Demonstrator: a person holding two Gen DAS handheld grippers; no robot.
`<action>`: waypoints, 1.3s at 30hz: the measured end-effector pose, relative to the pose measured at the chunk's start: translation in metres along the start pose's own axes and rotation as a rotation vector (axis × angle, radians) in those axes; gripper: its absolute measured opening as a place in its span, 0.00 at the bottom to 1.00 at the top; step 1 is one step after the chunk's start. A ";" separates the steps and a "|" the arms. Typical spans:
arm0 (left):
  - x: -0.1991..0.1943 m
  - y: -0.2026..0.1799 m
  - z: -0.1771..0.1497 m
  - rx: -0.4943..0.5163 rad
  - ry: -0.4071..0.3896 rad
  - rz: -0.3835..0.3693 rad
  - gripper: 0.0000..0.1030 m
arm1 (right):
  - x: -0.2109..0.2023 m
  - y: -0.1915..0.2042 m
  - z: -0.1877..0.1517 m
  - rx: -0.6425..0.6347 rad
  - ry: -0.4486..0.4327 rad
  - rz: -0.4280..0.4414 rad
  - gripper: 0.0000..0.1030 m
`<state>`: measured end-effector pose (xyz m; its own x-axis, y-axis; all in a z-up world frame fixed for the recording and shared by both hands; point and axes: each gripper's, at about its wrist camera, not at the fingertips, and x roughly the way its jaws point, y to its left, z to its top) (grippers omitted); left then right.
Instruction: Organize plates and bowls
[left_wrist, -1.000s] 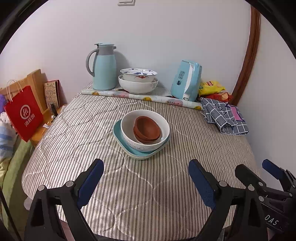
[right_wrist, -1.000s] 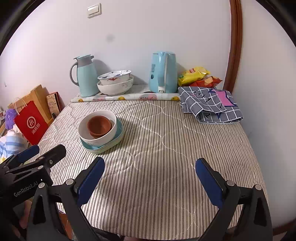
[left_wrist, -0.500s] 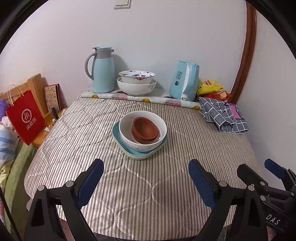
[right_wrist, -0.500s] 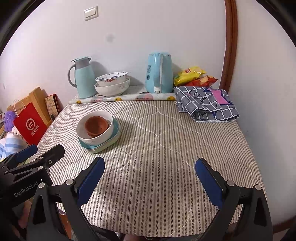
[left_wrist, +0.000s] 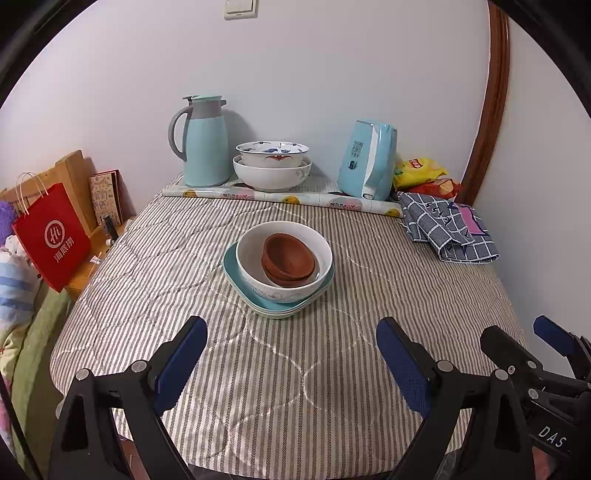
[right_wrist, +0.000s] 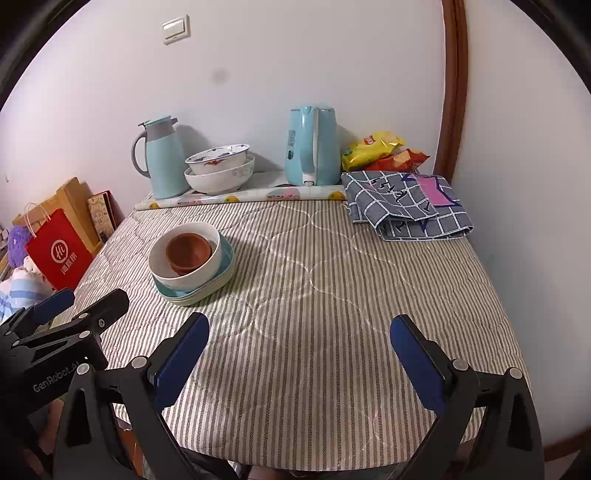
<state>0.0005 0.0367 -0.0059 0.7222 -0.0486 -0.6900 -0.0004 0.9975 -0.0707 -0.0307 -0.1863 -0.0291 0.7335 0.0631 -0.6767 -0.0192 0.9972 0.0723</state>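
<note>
Nesting brown bowls (left_wrist: 289, 259) (stacked) inside white bowl (left_wrist: 258, 280).

Your stack sat mid-table: brown bowls (left_wrist: 289, 260), nested and tilted, inside a white bowl (left_wrist: 283, 258) on stacked teal plates (left_wrist: 275, 306). By the wall, a patterned bowl (left_wrist: 272, 152) rested in a larger white bowl (left_wrist: 271, 175)

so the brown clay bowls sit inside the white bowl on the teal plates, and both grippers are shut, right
Not quite: both grippers are open. The left wrist view shows the left gripper spread wide, as is the right gripper. The brown clay bowls do sit inside the white bowl on the teal plates.
</note>
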 end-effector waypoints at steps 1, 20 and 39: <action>0.000 0.000 0.000 0.001 0.000 0.001 0.90 | 0.000 0.000 0.000 -0.001 0.000 0.000 0.95; -0.004 -0.004 0.001 0.014 -0.008 -0.001 0.90 | -0.001 -0.004 0.001 0.003 -0.001 -0.004 0.95; -0.005 -0.004 0.001 0.015 -0.008 0.000 0.90 | 0.000 -0.002 0.000 0.001 0.002 -0.011 0.95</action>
<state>-0.0021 0.0334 -0.0013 0.7277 -0.0484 -0.6842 0.0101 0.9982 -0.0598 -0.0305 -0.1885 -0.0296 0.7325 0.0518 -0.6788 -0.0099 0.9978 0.0654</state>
